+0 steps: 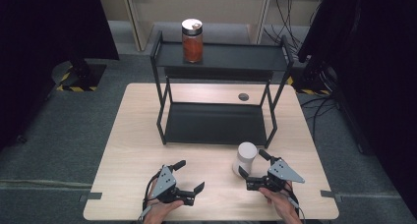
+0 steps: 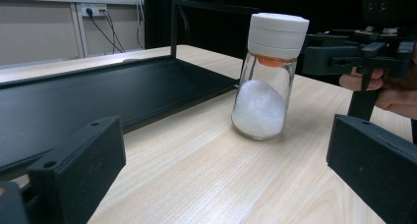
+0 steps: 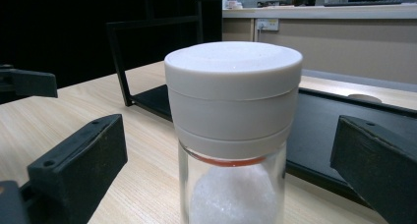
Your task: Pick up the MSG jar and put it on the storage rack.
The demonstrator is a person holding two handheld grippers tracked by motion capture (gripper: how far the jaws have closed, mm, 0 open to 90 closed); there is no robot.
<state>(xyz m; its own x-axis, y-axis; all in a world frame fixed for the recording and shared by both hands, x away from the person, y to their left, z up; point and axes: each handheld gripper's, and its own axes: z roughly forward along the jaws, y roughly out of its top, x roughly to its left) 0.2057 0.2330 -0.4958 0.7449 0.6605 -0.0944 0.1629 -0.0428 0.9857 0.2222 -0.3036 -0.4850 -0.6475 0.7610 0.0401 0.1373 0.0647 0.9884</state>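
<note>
Your right gripper (image 1: pixel 253 169) sits lower right of the high view, fingers apart with the jar (image 1: pixel 244 158) between them, not clamped yet. In the right gripper view the jar's white cap (image 3: pixel 233 96) sits dead centre, with clear gaps to both fingers (image 3: pixel 78 160).

The jar stands upright on the bench (image 1: pixel 137 150), just in front of the black rack (image 1: pixel 216 123), lower centre-right of frame. It looks like clear glass, roughly half full of white powder (image 2: pixel 259 108), with a wide plastic cap and a thin orange ring under it.

Handling, my read: rigid, smooth, slippery on the glass, breakable if dropped or knocked over. Moderate weight, sitting low. The cap is wider than the body, so gripping the glass just under the cap lets the lip act as a stop. Gripping the cap itself risks it twisting or popping off. Squeeze gently and keep it vertical.

Your left gripper (image 1: pixel 189 176) idles lower left, fingers apart, holding nothing, well clear of the jar.

A second jar (image 1: pixel 192 40) with reddish contents is on the rack's top shelf, upper centre.
</note>
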